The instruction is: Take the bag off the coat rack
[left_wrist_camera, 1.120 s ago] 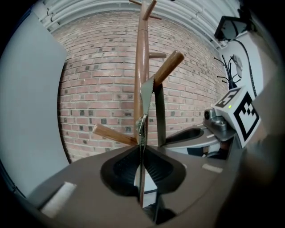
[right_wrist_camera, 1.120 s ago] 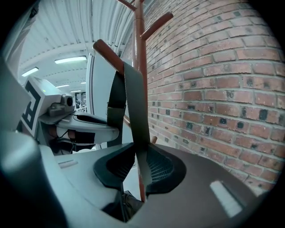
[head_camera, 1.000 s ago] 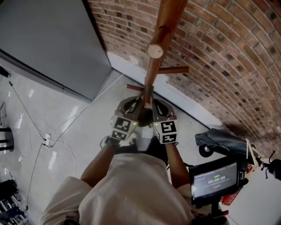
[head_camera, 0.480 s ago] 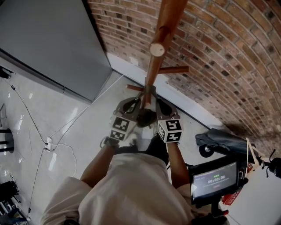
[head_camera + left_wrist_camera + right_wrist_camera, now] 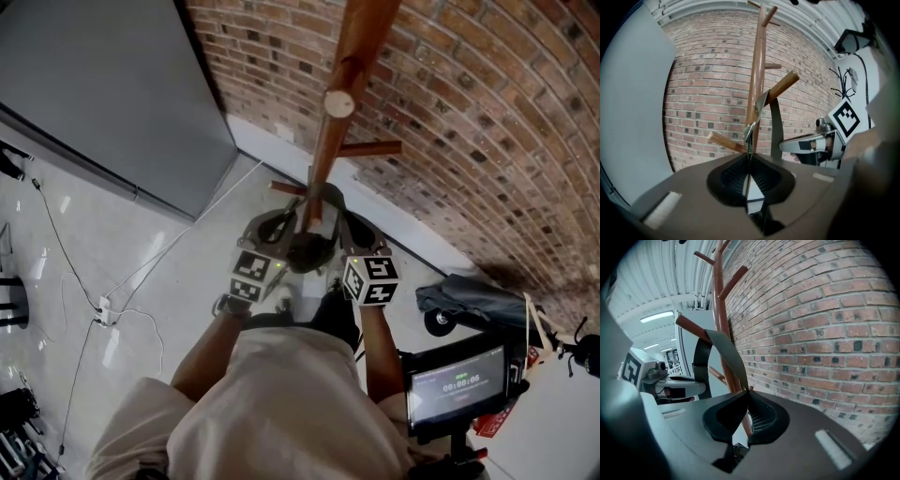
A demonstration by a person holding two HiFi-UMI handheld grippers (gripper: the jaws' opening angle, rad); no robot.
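Right gripper [image 5: 749, 391] has shifted sideways, bag strap [image 5: 724, 350] pinched between its fingers [image 5: 761, 416].

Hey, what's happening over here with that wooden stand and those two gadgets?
A person is taking a bag off a wooden coat rack beside a brick wall. The left gripper and the right gripper are each shut on the bag's strap, one on either side of the pole. The strap is still looped over a peg, so the bag is not off yet.
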